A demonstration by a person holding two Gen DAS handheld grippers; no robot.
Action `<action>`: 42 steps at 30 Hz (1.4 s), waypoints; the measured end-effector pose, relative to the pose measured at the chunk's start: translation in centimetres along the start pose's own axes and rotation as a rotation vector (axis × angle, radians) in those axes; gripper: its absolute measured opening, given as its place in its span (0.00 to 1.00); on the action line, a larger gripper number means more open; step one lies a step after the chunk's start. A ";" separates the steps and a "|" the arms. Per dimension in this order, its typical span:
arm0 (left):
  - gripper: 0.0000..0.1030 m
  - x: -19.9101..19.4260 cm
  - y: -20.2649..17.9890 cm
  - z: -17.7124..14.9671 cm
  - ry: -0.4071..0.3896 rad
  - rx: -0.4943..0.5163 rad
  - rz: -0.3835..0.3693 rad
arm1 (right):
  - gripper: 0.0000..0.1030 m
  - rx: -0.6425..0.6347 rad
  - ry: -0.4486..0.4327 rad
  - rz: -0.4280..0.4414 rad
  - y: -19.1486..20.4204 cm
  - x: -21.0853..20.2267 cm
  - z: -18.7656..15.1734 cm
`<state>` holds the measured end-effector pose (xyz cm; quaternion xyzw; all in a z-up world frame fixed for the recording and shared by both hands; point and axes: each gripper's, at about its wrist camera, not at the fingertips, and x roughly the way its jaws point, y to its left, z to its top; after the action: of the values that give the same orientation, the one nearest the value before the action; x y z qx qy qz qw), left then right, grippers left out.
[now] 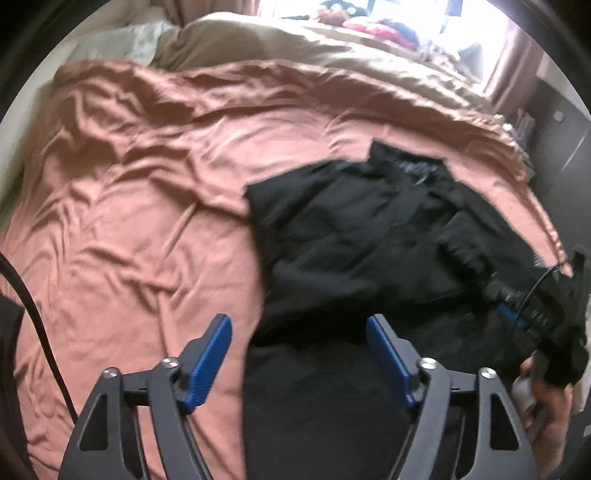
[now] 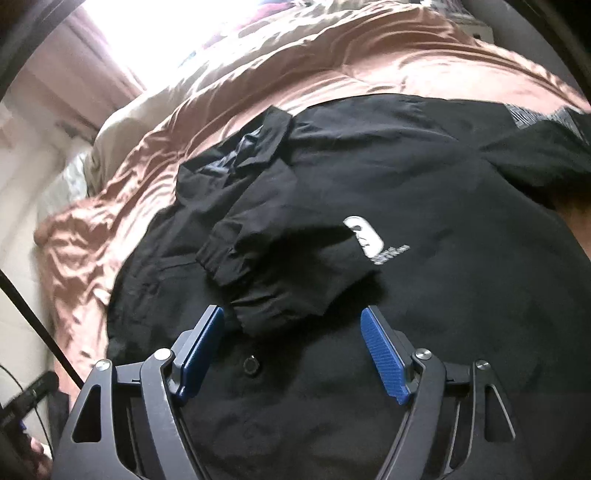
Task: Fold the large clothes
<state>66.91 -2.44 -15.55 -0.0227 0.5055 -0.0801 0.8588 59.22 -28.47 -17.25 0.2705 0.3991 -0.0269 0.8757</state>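
Observation:
A black jacket [image 1: 351,236] lies spread on the bed; the right wrist view shows it [image 2: 424,184] with its collar [image 2: 255,144] at the far left and a white logo [image 2: 364,236] on the chest. One sleeve [image 2: 280,266] is folded across the front, elastic cuff toward me. My left gripper [image 1: 298,321] stands open over the jacket's near left edge, nothing between its blue pads [image 1: 212,354]. My right gripper [image 2: 292,314] is open just above the folded sleeve and a snap button [image 2: 251,365], not gripping cloth. In the left wrist view a hand [image 1: 546,410] holds it at the far right.
A wrinkled pink duvet [image 1: 140,206] covers the bed, with a beige blanket [image 1: 295,48] and a pillow [image 1: 144,40] beyond it. Bright window, curtain [image 1: 517,62] and loose clothes [image 1: 373,26] at the back. A black cable [image 1: 37,321] runs along the left.

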 end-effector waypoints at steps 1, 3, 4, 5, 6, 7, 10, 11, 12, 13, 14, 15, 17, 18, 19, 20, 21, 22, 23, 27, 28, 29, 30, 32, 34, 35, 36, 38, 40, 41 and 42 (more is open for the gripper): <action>0.65 0.6 0.5 -0.4 0.015 -0.007 0.001 | 0.73 -0.030 0.003 0.002 0.8 0.5 -0.1; 0.60 1.9 1.7 -1.2 0.045 -0.028 -0.008 | 0.73 -0.115 0.017 0.011 2.3 1.6 -0.3; 0.60 2.4 2.1 -1.5 0.053 -0.036 -0.010 | 0.73 -0.162 0.036 -0.029 3.0 2.5 -0.5; 0.59 3.0 2.5 -1.8 0.057 -0.041 -0.008 | 0.73 -0.185 0.046 -0.059 3.3 3.2 -0.7; 0.59 3.4 2.9 -2.1 0.061 -0.043 -0.005 | 0.73 -0.208 0.042 -0.082 3.6 3.7 -0.9; 0.58 3.8 3.1 -2.3 0.067 -0.044 -0.006 | 0.73 -0.231 0.027 -0.100 4.1 4.0 -1.1; 0.52 5.1 3.4 -3.0 0.095 -0.046 -0.014 | 0.36 -0.280 -0.006 -0.147 4.7 4.3 -1.4; 0.52 5.4 3.4 -3.2 0.101 -0.048 -0.017 | 0.27 -0.279 -0.017 -0.158 4.7 4.2 -1.3; 0.52 5.7 3.4 -3.3 0.102 -0.049 -0.018 | 0.22 -0.255 -0.024 -0.124 4.4 3.8 -1.1; 0.52 5.7 3.3 -3.3 0.100 -0.048 -0.016 | 0.20 -0.239 -0.027 -0.105 4.3 3.4 -1.4; 0.51 5.8 3.3 -3.3 0.096 -0.046 -0.013 | 0.15 -0.222 -0.033 -0.089 4.0 3.0 -1.4; 0.50 5.9 3.2 -3.2 0.092 -0.045 -0.012 | 0.13 -0.203 -0.035 -0.073 3.6 2.6 -1.3; 0.46 6.1 2.9 -3.0 0.089 -0.036 -0.009 | 0.07 -0.147 -0.041 -0.036 2.3 1.4 -1.0; 0.46 6.2 2.8 -2.8 0.087 -0.029 -0.004 | 0.06 -0.110 -0.049 -0.015 1.6 0.7 -0.7; 0.45 6.3 2.7 -2.6 0.082 -0.020 0.004 | 0.06 -0.067 -0.061 0.009 0.6 -0.3 -0.3; 0.44 6.5 2.5 -2.5 0.077 -0.013 0.012 | 0.06 -0.029 -0.075 0.027 -0.4 -1.0 0.0; 0.42 6.6 2.4 -2.4 0.073 -0.006 0.022 | 0.06 0.013 -0.098 0.042 -1.4 -1.9 0.3; 0.39 6.7 2.4 -2.3 0.070 0.000 0.033 | 0.06 0.059 -0.126 0.054 -2.6 -3.1 0.4; 0.37 6.9 2.3 -2.1 0.067 0.004 0.042 | 0.06 0.101 -0.152 0.063 -3.8 -4.0 0.6; 0.30 7.2 2.7 -1.9 0.060 -0.004 0.059 | 0.10 0.361 -0.202 -0.008 -9.8 -6.1 0.2; 0.29 7.3 2.9 -1.9 0.058 -0.011 0.058 | 0.15 0.416 -0.197 0.002 -11.4 -6.1 -0.2; 0.29 7.4 3.1 -1.8 0.059 -0.017 0.053 | 0.29 0.448 -0.188 0.026 -12.4 -5.8 -0.4; 0.29 7.4 3.2 -1.8 0.059 -0.019 0.051 | 0.50 0.478 -0.172 0.058 -13.2 -5.3 -0.7; 0.29 7.5 3.1 -1.8 0.057 -0.012 0.057 | 0.62 0.534 -0.138 0.132 -14.4 -4.1 -1.3; 0.28 7.5 2.9 -1.7 0.055 -0.006 0.062 | 0.62 0.581 -0.115 0.202 -15.1 -3.2 -1.8; 0.28 7.5 2.9 -1.7 0.055 -0.005 0.061 | 0.62 0.592 -0.109 0.222 -15.4 -2.7 -1.8; 0.28 7.6 3.0 -1.6 0.055 -0.005 0.060 | 0.62 0.596 -0.108 0.233 -15.7 -2.4 -1.9; 0.28 7.6 3.1 -1.5 0.056 -0.006 0.055 | 0.54 0.581 -0.111 0.236 -16.6 -1.6 -1.4; 0.28 7.8 3.3 -1.5 0.061 -0.012 0.050 | 0.37 0.570 -0.126 0.234 -16.9 -1.2 -1.2; 0.28 7.8 3.2 -1.4 0.065 -0.017 0.049 | 0.37 0.570 -0.124 0.229 -17.3 -1.0 -0.7; 0.28 7.7 3.2 -1.4 0.068 -0.022 0.050 | 0.37 0.582 -0.128 0.228 -17.9 -1.0 -0.6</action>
<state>69.73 -0.45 -23.30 -0.0168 0.5357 -0.0536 0.8425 53.39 -43.56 -24.90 0.5505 0.2860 -0.0585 0.7822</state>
